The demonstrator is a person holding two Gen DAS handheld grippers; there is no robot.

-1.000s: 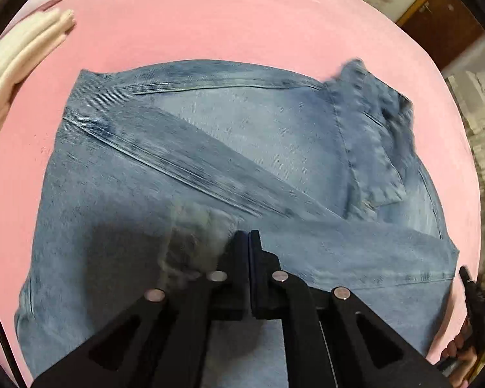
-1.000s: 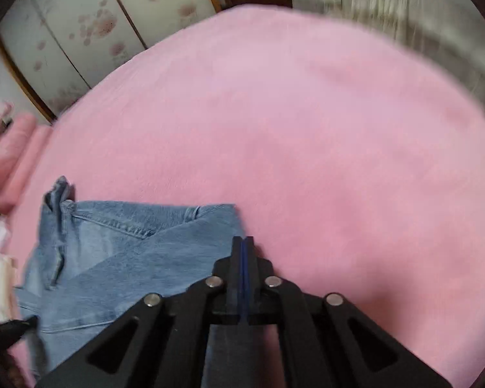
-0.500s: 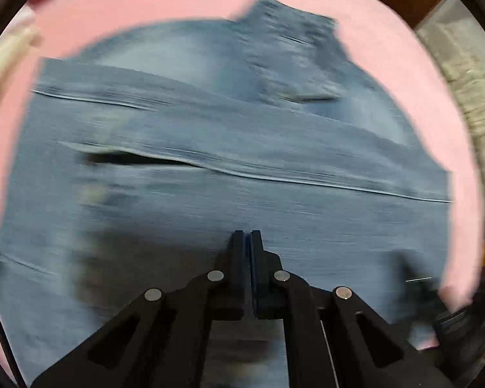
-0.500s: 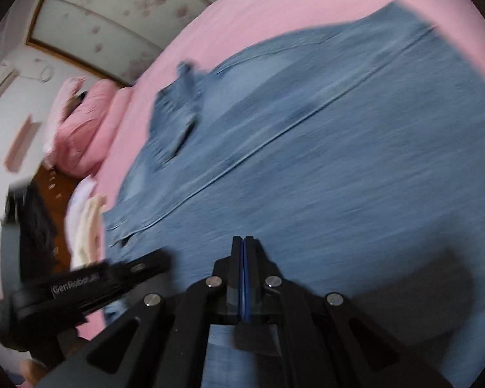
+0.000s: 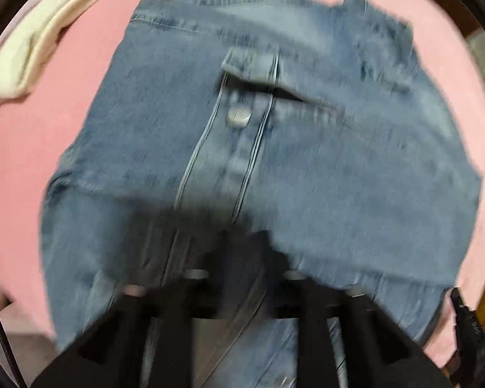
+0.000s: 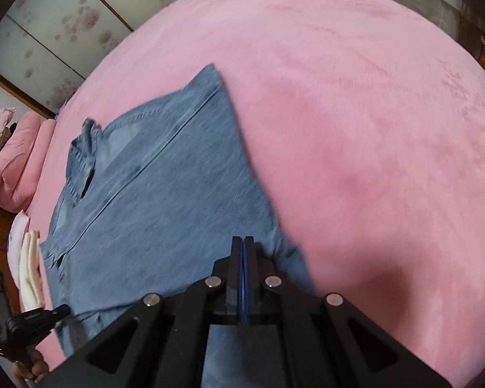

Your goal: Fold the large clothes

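A denim garment (image 6: 165, 200) is seen spread, partly folded, across a pink blanket (image 6: 371, 129). The right gripper (image 6: 243, 252) is shown with fingers pressed together at the garment's near edge; whether fabric is pinched cannot be told. The left gripper (image 5: 239, 252) is blurred over the denim, its state unreadable. Cream folded cloth (image 5: 38, 42) lies beside the garment.

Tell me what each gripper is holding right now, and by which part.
The right gripper is shut on the denim garment's near edge. The left gripper is too blurred to tell.
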